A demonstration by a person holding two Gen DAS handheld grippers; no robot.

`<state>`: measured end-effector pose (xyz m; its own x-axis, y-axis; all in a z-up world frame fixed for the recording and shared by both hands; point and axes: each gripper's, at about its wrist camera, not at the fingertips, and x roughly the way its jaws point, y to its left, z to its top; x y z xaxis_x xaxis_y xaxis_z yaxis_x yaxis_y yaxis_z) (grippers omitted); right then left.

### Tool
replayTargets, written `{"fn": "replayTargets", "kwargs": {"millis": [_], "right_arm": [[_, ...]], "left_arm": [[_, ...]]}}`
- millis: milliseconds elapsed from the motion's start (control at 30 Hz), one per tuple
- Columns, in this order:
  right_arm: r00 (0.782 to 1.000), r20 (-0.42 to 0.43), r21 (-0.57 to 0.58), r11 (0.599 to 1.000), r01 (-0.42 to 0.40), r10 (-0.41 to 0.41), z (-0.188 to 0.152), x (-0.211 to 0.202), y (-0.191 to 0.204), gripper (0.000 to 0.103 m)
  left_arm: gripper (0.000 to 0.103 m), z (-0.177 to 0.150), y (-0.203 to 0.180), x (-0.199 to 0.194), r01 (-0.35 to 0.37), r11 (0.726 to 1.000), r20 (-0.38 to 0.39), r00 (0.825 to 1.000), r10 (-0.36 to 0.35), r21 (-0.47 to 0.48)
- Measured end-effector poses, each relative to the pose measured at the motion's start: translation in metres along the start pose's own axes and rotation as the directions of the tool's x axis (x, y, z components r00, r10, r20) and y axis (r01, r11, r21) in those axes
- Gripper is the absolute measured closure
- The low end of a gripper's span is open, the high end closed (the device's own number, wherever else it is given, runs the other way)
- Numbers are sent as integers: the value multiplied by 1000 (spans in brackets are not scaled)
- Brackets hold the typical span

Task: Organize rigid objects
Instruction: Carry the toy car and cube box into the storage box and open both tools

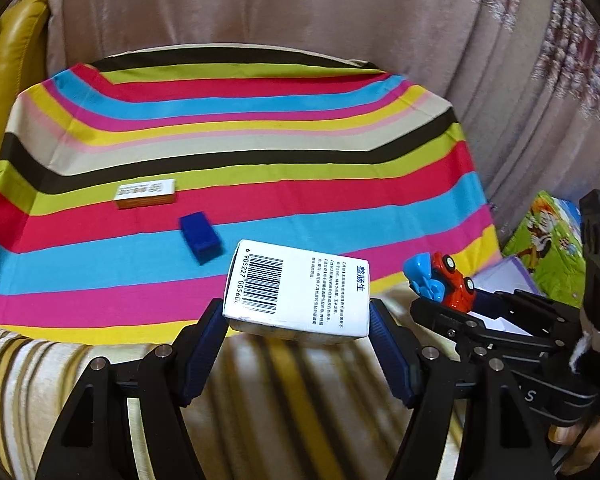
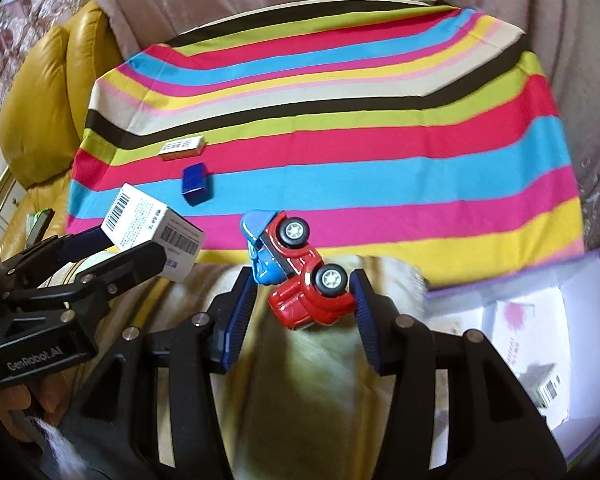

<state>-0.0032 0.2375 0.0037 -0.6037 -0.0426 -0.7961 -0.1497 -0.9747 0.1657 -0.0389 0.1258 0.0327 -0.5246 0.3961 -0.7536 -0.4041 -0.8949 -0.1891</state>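
The white box (image 1: 300, 294), barcode side up, is pinched at its two ends by the left claw (image 1: 298, 320) and held above the near edge of the striped cloth (image 1: 260, 128). The right claw (image 2: 304, 296) grips a red toy car (image 2: 304, 280) with a blue part, tipped on its side with its wheels facing the camera. On the cloth lie a blue block (image 1: 201, 237) and, just beyond it, a small orange-and-white box (image 1: 146, 194). An open purple-rimmed box (image 2: 540, 320) sits to the right.
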Motion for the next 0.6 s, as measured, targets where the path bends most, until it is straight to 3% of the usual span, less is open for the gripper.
{"fn": "replayTargets", "kwargs": {"millis": [367,600], "right_arm": [[996,41,128,989,72,-77,-22,-37,-66,51],[981,61,187,968,169,-183,-34,-57,-99,51]], "left_arm": [[32,-7,-62,1,83,991,-16,997,-82,101],[32,-14,-103,5,140,975,-34,990,-136,172]]}}
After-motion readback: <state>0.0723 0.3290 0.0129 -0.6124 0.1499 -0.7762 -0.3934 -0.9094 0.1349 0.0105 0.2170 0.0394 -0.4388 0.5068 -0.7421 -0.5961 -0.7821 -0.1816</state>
